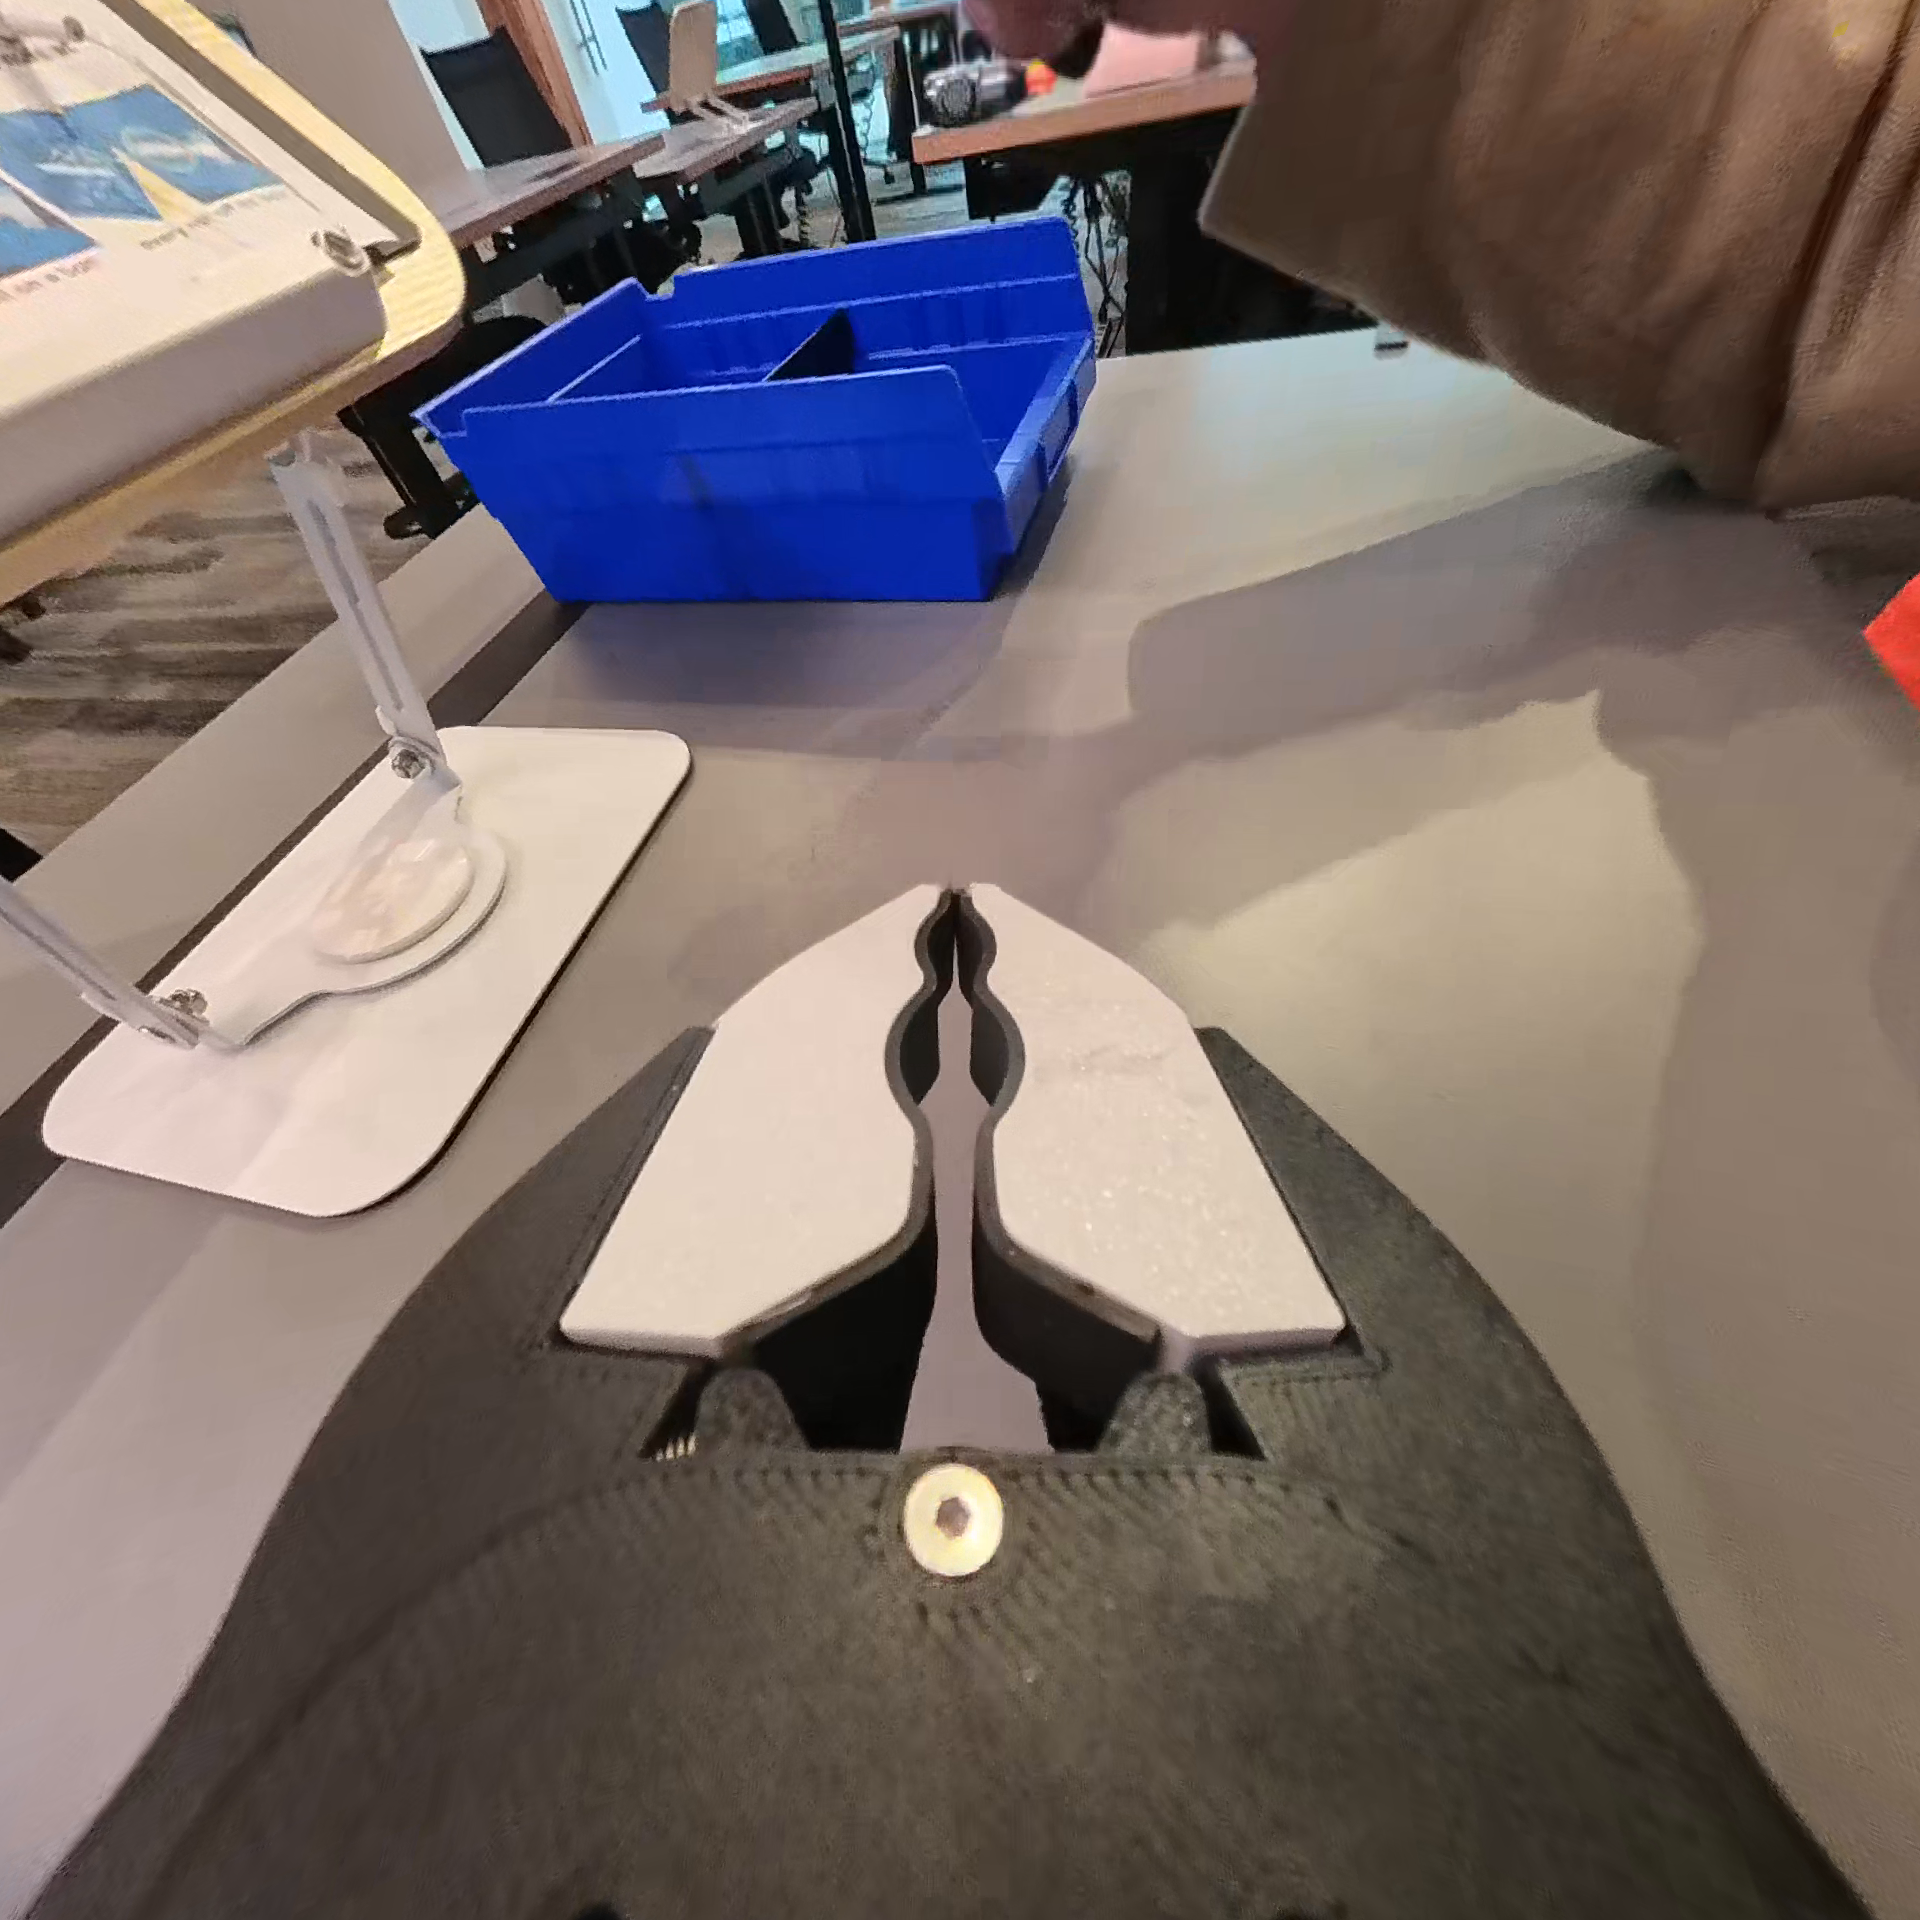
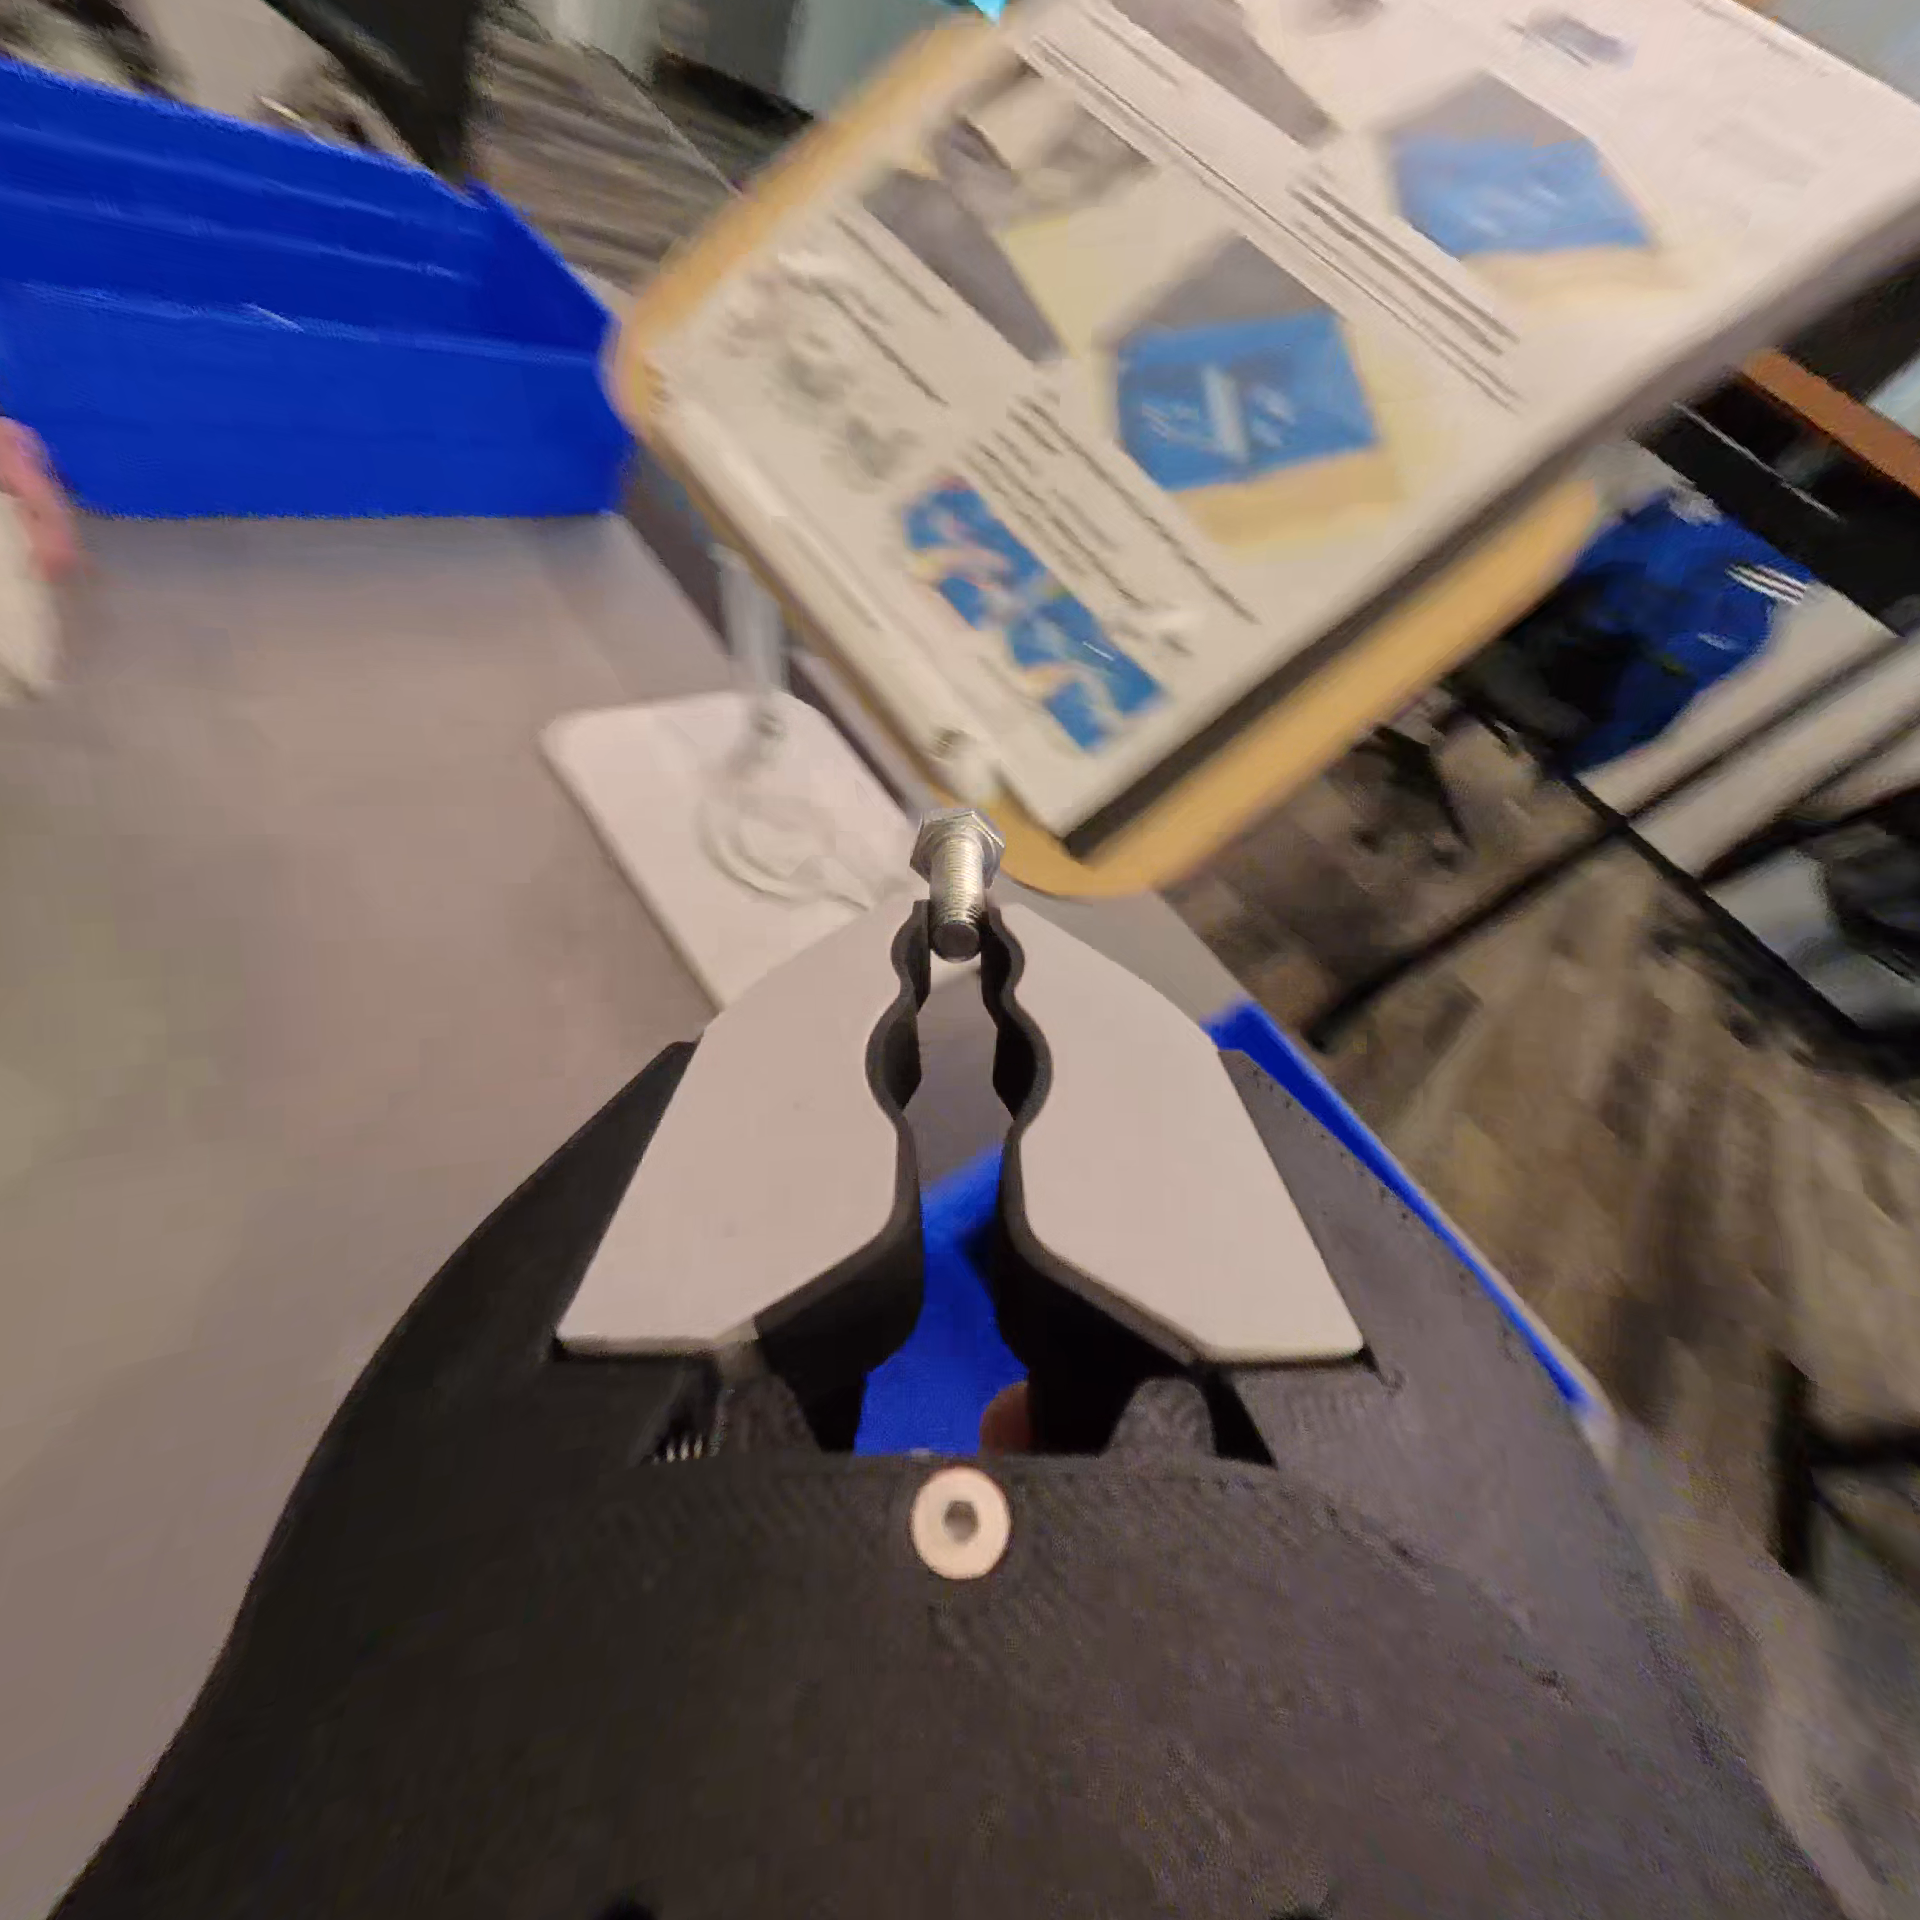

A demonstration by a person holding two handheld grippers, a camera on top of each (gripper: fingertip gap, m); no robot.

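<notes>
Beginning with the left wrist view, the left gripper (image 1: 954,902) was found with its fingertips pressed together and nothing between them, held low over a grey table (image 1: 1299,852). A blue bin (image 1: 790,488) with dividers was noted at the far side of the table; the compartments that could be seen appeared empty, though the near wall hid their floors. A white stand base (image 1: 416,997) was recorded to the left, carrying a tilted board with printed sheets (image 1: 156,218). A tan sleeve (image 1: 1621,239) was observed at the far right, above the table. A small red object (image 1: 1896,649) was cut off at the right edge and could not be identified.

In the right wrist view, which was heavily blurred, the right gripper (image 2: 954,925) was found closed on a silver bolt (image 2: 956,883), gripped by the threaded shank with the hex head pointing away from the camera. The bolt was held in the air, just in front of the board's lower corner (image 2: 1132,852). A blue bin (image 2: 291,343) was noted at the far left, its contents indistinguishable. A second blue container (image 2: 935,1340) was seen directly beneath the gripper; what it held could not be told.
</notes>
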